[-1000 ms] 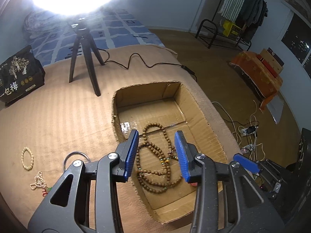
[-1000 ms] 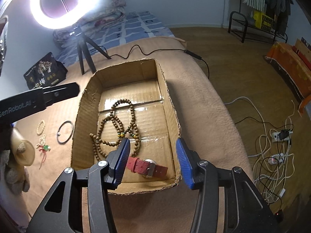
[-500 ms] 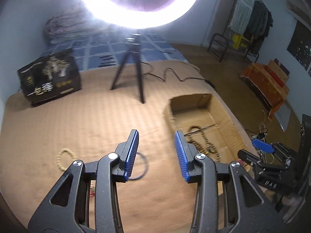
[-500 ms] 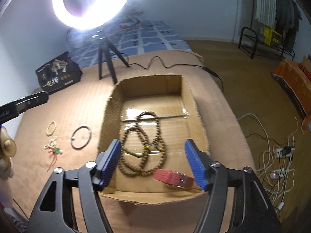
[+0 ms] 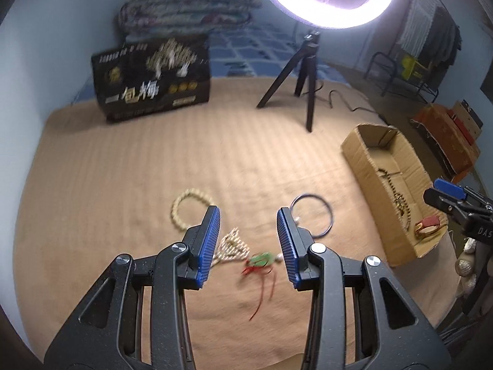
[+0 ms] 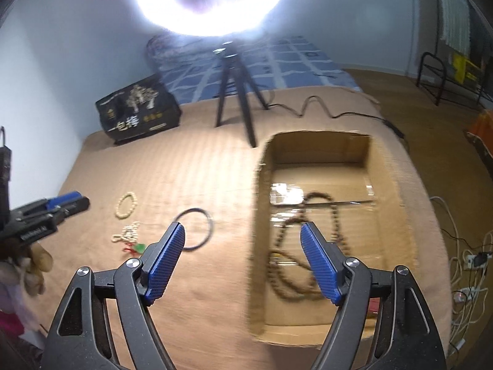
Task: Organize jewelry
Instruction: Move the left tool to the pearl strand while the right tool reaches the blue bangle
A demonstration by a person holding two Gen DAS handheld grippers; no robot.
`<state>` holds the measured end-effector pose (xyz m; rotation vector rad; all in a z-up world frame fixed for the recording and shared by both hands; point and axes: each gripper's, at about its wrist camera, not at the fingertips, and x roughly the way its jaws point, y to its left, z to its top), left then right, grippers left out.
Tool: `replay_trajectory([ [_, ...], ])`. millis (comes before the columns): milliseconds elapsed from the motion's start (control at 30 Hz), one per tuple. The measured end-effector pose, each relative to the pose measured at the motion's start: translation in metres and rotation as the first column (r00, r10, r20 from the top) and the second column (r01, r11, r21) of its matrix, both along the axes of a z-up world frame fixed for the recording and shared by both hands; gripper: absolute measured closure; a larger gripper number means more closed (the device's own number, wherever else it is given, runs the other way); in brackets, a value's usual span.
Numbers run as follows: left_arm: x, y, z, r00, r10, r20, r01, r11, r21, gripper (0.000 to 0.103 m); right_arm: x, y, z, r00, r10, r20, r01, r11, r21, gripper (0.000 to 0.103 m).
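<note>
My left gripper (image 5: 248, 215) stands open, nothing between its blue pads, just above a pale bead string with a green pendant and red tassel (image 5: 243, 251). A pale bead bracelet (image 5: 191, 206) lies to its left and a dark ring bangle (image 5: 311, 215) to its right. The cardboard box (image 5: 363, 160) holds a brown bead necklace (image 6: 308, 246) and a red strap (image 5: 426, 226). Over the box's near left wall, my right gripper (image 6: 243, 240) has its jaws opening and holds nothing. The bangle (image 6: 197, 228) and bracelet (image 6: 126, 205) lie to its left.
A ring light on a black tripod (image 5: 305, 71) stands behind the box, its cable (image 6: 323, 111) trailing right. A black printed bag (image 5: 154, 77) sits at the back left. The tan blanket (image 5: 123, 185) covers the surface. Cables and a power strip (image 6: 471, 259) lie on the floor.
My left gripper swung left, from above the box to above the loose jewelry on the blanket. The right gripper's jaws widened and it shifted left over the box's wall.
</note>
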<state>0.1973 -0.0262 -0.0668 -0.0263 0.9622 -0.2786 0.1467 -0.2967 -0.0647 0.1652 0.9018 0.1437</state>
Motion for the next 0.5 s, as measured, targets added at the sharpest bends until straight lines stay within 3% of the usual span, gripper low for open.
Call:
replay_trajectory([
  [367, 0.013, 0.034, -0.046, 0.987, 0.064, -0.146, -0.077, 0.993, -0.086, 0.064, 0.037, 0.063, -0.032, 0.984, 0.112, -0.139, -0.113, 0.994, -0.001, 0.026],
  [500, 0.015, 0.035, -0.059, 0.982, 0.057, -0.178, -0.074, 0.993, -0.092, 0.064, 0.053, 0.073, -0.051, 0.971, 0.114, -0.211, -0.107, 0.993, 0.046, 0.026],
])
